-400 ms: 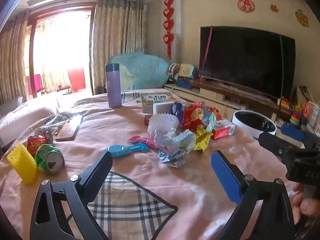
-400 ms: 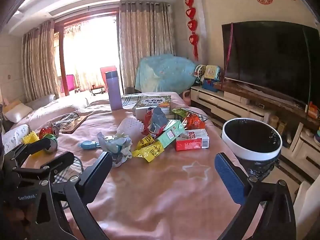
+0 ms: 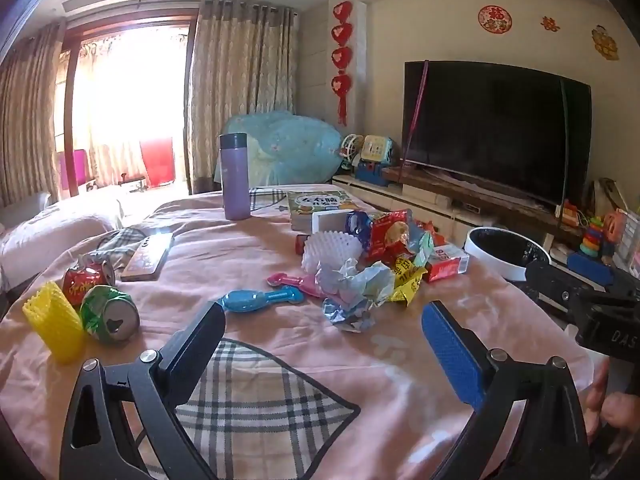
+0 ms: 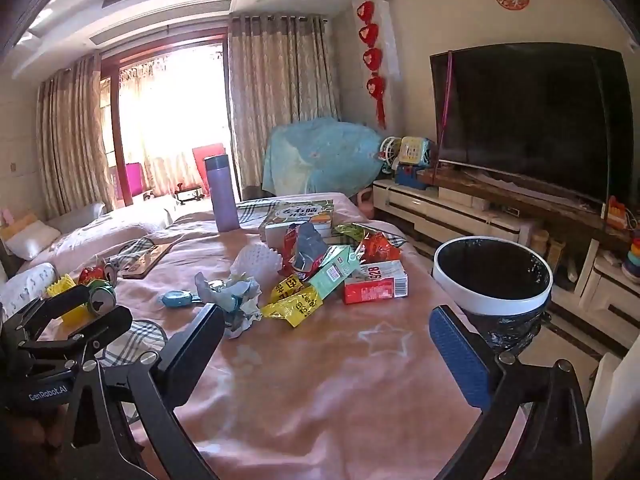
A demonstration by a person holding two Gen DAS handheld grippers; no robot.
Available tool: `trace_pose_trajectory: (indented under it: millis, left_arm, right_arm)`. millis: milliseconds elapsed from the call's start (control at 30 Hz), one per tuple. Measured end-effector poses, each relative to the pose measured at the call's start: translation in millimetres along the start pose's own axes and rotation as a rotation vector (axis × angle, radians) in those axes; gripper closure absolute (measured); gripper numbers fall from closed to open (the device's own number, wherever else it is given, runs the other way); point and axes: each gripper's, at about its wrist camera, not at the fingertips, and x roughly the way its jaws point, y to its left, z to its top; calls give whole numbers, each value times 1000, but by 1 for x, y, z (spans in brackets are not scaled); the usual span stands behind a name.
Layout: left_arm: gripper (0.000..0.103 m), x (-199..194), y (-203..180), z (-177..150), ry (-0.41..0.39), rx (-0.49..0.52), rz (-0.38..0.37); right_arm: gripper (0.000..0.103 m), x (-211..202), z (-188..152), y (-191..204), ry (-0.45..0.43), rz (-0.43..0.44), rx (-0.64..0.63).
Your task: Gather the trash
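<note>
Nothing on the table has shifted since the earlier pictures, and both my grippers hover where they were, low over the near edge of the pink blanket (image 3: 248,248).

Largest in view is that blanket, spread over the whole table. Beside the table's right edge stands the trash bin (image 4: 494,276), white-rimmed with a black liner, just past my right gripper (image 4: 326,340). That gripper's jaws stand wide apart with only bare blanket between them. My left gripper (image 3: 322,338) is spread just as wide, also holding nothing; a checked cloth patch (image 3: 264,396) lies below it.

At the far end a purple flask (image 3: 235,176) stands upright, and a picture book (image 3: 316,204) lies flat to its right.

The trash sits mid-table in a loose heap: a white foam fruit net (image 3: 330,248), a red carton (image 4: 374,284) lying on its side nearest the bin, a teal carton (image 4: 334,270) leaning over it, red snack bags (image 3: 390,234), a yellow wrapper (image 4: 294,304) at the heap's front, and a crumpled pale wrapper (image 3: 354,292) closest to my left gripper. A blue plastic scoop (image 3: 260,300) and a pink one (image 3: 294,280) lie just left of the heap.

Well apart, at the table's left edge, a yellow foam net (image 3: 54,326) touches a crushed green can (image 3: 110,314), with a crushed red can (image 3: 86,278) just behind them
</note>
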Motion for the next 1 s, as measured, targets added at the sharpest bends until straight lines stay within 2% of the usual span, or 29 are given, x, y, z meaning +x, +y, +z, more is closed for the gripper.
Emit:
trace_pose_trajectory:
  millis: [433,500,1000]
  left_arm:
    - [3,3,6,2,20,-5,-4]
    - [3,6,3,-9,9,-3,3]
    - [3,4,4,-10,12,3,7]
  right_arm:
    - [0,-8,-2,2,6,1,-7]
    - [0,-9,-2,3,6,-2,-12]
    - [0,-8,-5,4,13,8,-3]
